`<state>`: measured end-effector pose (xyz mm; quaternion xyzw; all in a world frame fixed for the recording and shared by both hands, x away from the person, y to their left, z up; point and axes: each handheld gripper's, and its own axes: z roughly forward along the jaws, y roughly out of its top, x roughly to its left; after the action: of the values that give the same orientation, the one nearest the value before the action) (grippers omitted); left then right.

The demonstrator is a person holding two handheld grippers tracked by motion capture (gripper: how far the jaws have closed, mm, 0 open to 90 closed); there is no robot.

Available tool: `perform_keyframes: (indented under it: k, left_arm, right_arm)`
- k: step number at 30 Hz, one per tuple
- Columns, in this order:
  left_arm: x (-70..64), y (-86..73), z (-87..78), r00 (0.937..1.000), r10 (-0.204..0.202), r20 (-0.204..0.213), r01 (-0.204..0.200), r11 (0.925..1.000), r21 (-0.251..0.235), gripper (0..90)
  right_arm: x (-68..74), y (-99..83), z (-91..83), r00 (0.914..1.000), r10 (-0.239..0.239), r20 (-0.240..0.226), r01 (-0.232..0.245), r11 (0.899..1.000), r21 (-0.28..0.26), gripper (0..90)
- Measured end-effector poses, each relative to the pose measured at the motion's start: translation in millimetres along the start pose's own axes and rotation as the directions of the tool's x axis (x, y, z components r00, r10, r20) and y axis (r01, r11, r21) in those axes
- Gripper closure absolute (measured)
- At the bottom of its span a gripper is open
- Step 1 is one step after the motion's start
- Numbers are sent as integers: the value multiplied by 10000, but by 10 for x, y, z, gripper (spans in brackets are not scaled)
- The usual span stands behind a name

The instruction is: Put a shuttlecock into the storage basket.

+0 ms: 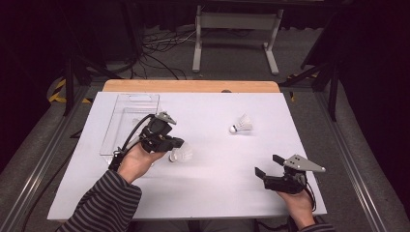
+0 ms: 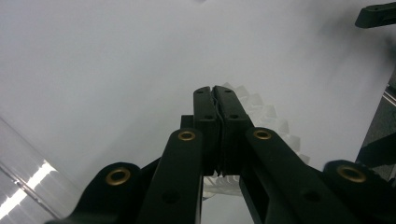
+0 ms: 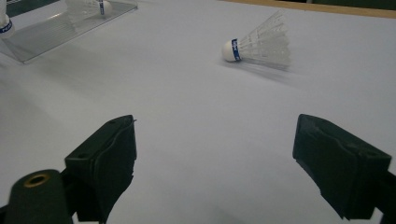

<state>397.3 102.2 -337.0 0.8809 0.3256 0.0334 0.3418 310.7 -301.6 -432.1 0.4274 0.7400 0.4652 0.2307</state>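
Between the left tongs [image 1: 177, 143], whose jaws are pinched tight on its feather skirt, sits a white shuttlecock [image 1: 182, 154] just above the desk [image 1: 217, 164]. Right tongs [image 1: 267, 166] gape wide, another shuttlecock [image 3: 259, 44] lying well ahead.

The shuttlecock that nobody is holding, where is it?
In the high view the loose shuttlecock lies on its side on the white table, right of centre, ahead of the open right gripper.
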Motion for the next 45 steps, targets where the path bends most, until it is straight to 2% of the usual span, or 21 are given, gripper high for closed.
perform_keyframes:
  k: [14, 25, 33, 37, 45]
  left_arm:
    - [60, -33, -160, 9998, -171, -76, 169, 9994, -286, 886]
    - [128, -77, -334, 9986, -419, -326, 399, 9974, -596, 886]
    - [163, -73, -448, 9966, -366, -732, 320, 9975, -624, 886]
    - [182, -76, -502, 9960, -454, -770, 398, 9965, -735, 887]
    - [284, -116, -531, 9924, -734, -988, 663, 9951, -728, 886]
  right_arm:
    - [2, 0, -1, 10000, 0, -5, 0, 10000, 2, 143]
    - [3, 0, -1, 10000, -13, -7, 13, 10000, 7, 143]
    - [2, 0, 1, 10000, -9, 3, 9, 10000, 16, 143]
    - [3, 0, 0, 10000, -16, 7, 16, 10000, 17, 143]
    - [4, 0, 2, 10000, -31, 4, 31, 10000, 34, 143]
